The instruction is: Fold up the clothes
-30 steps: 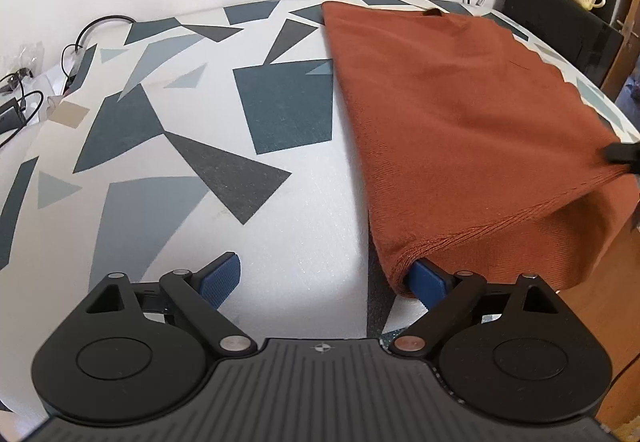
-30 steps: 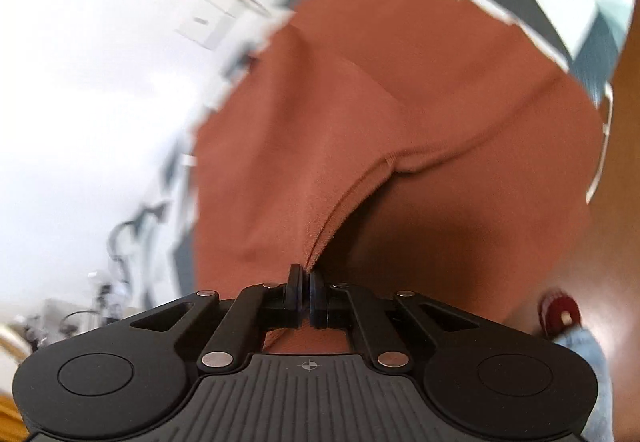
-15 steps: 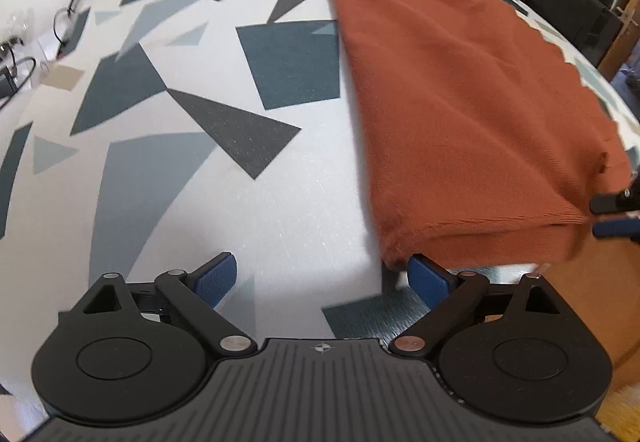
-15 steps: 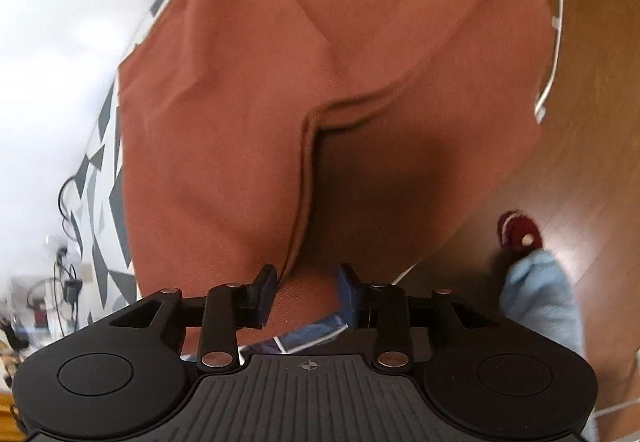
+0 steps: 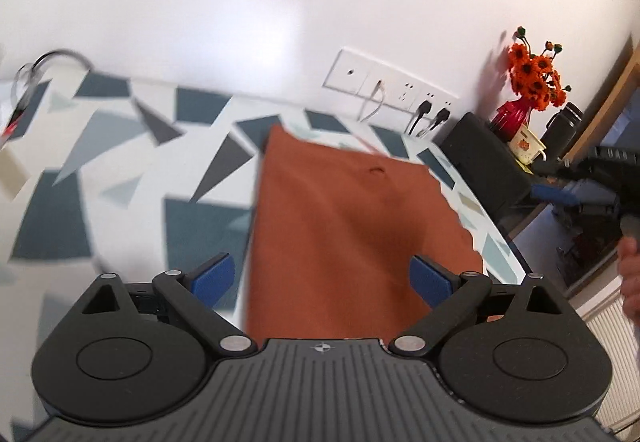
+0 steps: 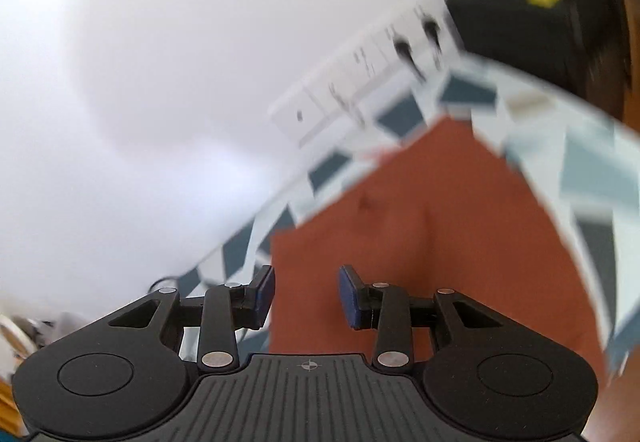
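A rust-orange garment [image 5: 344,234] lies folded flat in a long strip on the table [image 5: 120,169] with its blue and grey triangle pattern. My left gripper [image 5: 323,280] hovers above the garment's near end; its jaws are opening and nothing is between the blue pads. The right wrist view is blurred. There the garment [image 6: 460,242] lies below and ahead of my right gripper [image 6: 307,297], which stands partly open and empty above the cloth. In the left wrist view the right gripper [image 5: 576,197] hangs off the table's right side, with a hand [image 5: 630,270] behind it.
Wall sockets [image 5: 392,89] with plugged cables sit behind the table. A black box [image 5: 492,169] stands at the far right, with a red vase of orange flowers [image 5: 532,81] and a mug [image 5: 528,145] on it. Cables [image 5: 52,57] lie at the table's far left.
The right gripper let go of the garment's edge and opened. Both grippers rose and drew back, and the cloth dropped flat onto the table.
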Tool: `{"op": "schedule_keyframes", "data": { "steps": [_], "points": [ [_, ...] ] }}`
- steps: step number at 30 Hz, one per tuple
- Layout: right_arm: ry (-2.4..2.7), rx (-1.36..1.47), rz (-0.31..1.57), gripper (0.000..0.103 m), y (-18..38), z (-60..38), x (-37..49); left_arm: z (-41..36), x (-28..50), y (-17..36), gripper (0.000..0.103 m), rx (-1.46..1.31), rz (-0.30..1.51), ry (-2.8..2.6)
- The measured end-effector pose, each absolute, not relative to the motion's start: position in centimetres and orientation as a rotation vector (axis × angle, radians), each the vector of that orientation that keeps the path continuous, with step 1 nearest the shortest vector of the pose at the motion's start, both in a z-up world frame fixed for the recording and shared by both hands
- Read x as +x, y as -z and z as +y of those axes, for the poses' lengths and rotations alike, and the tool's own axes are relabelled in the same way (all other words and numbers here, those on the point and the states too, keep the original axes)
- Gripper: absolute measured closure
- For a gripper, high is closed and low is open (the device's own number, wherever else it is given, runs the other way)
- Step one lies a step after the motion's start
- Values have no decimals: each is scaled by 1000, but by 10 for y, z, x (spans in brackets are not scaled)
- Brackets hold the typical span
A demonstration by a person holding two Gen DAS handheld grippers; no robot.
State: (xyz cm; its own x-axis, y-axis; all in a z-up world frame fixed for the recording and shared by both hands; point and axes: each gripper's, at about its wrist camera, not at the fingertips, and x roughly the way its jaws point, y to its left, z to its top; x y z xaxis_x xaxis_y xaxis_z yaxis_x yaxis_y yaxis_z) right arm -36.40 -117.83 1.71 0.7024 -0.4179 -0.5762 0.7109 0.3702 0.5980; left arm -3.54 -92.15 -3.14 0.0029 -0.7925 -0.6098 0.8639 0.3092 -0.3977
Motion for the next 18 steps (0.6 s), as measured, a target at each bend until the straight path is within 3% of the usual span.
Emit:
{"op": "schedule_keyframes", "data": {
  "steps": [4,8,13,18],
  "points": [
    [740,831,417,65,-23,-1236,-345,-993,-29,35,4,239,790,1324],
    [704,764,492,50,20,-1310,-299,-1079,-19,49,2,384,734,1307],
    [601,763,632,51,112,-1380,-242,-1164,6,94,2,447,806,1205],
    [486,948,676,53,180,-1425,-239,-1199,54,125,2,377,910,1193]
  ]
}}
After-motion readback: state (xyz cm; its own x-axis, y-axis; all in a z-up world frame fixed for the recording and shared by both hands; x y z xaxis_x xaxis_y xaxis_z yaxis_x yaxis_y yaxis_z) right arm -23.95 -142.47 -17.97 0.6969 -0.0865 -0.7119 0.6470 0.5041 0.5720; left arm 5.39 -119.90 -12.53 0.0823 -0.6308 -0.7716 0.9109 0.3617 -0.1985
